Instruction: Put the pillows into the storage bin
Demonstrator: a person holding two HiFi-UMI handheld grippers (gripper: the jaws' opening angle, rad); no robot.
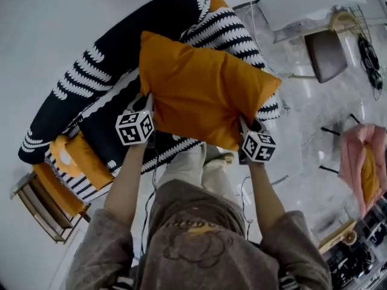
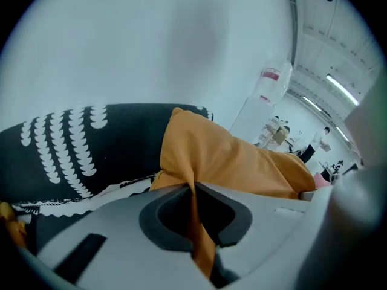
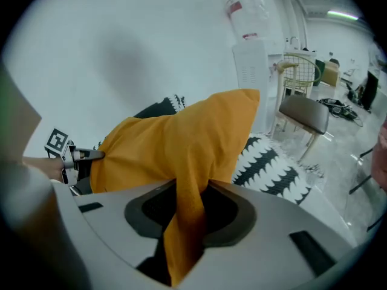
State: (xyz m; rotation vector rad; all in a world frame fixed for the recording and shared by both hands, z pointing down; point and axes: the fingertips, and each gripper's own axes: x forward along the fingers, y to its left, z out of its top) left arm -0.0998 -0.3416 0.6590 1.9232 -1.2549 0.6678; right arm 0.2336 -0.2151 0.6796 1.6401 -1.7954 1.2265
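Orange square fabric pillow (image 1: 205, 95) hangs above the black-and-white patterned sofa (image 1: 91, 83), fingers of left gripper (image 2: 193, 192) and right gripper (image 3: 192, 189) each pinching its cloth; right of the sofa, a pink bag (image 1: 354, 156) holds something orange.

My left gripper (image 1: 144, 106) clamps the near-left edge of the orange pillow (image 1: 202, 92); my right gripper (image 1: 245, 130) clamps its near-right corner; both forearms are extended.

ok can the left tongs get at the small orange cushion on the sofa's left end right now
Probably not yet: the left tongs are shut on the big orange pillow, shared with the right tongs. The sofa cushion itself lies uncovered.
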